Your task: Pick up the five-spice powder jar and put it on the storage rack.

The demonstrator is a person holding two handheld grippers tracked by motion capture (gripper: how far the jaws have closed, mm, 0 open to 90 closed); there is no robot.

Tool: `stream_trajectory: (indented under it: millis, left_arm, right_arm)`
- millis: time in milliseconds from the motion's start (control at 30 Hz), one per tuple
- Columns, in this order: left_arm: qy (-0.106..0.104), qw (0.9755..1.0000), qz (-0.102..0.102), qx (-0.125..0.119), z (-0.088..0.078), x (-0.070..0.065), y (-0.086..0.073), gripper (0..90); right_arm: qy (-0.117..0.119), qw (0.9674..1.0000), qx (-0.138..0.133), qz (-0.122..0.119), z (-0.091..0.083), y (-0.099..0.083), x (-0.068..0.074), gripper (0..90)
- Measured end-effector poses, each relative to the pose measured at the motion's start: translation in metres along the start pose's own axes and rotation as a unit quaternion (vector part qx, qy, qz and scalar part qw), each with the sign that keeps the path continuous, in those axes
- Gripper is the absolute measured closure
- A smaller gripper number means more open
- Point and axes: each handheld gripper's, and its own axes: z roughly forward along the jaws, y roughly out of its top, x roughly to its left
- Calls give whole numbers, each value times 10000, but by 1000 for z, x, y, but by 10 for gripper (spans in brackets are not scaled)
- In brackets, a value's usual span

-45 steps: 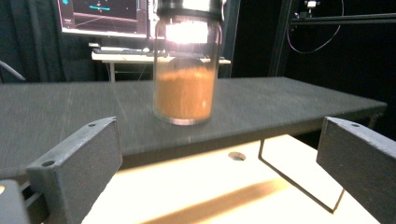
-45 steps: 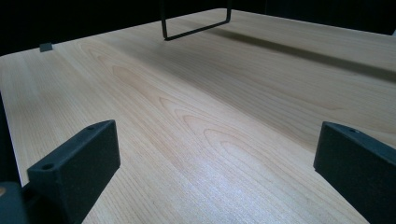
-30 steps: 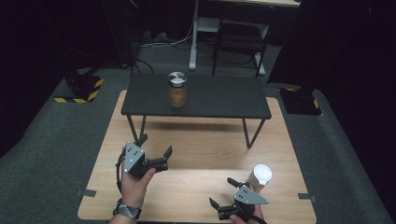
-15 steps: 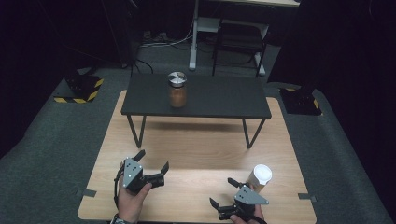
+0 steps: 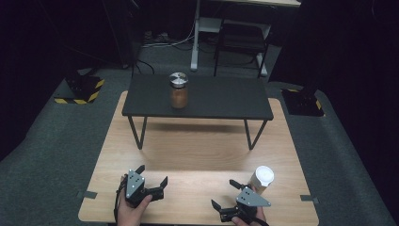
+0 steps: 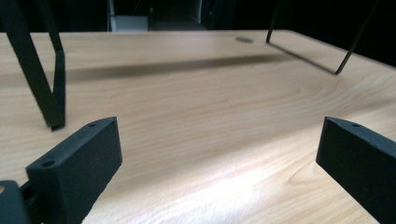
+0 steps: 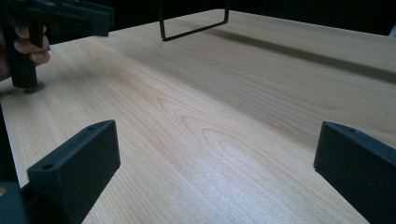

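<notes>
high view: fixed overhead, facing forward and down, far off, taking in the whole wooden table (image 5: 197, 155). left gripper view: low, close over that tabletop (image 6: 196, 116), facing the black stand's legs (image 6: 44, 79). right gripper view: equally low, facing across the same tabletop.

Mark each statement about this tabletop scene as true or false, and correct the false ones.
1. The jar stands on the small black table. True.
2. The left gripper is shut on the jar. False: its jaws are wide apart with nothing between them, low over the wooden board.
3. A paper cup with a white lid stands close to the right gripper. True.
4. The paper cup lies tipped on its side. False: it stands upright.
5. The right gripper is open. True.
6. The jar has no lid. False: a shiny metal lid covers it.
</notes>
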Motion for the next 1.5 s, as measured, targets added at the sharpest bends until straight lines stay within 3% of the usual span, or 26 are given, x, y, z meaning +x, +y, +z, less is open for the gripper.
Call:
stream_trajectory:
  millis: [100, 600, 1500]
  left_arm:
    - [20, 9998, 78, 169, -1, -1, -1, 5]
    - [0, 9993, 274, 258, -3, -4, 1, 5]
    - [-133, 9996, 157, 214, -3, 3, 0, 5]
  right_arm:
    - [5, 10000, 1, 3, 0, 0, 0, 0]
    - [-13, 10000, -5, 25, 0, 0, 0, 0]
    - [-55, 10000, 38, 54, 0, 1, 1, 0]
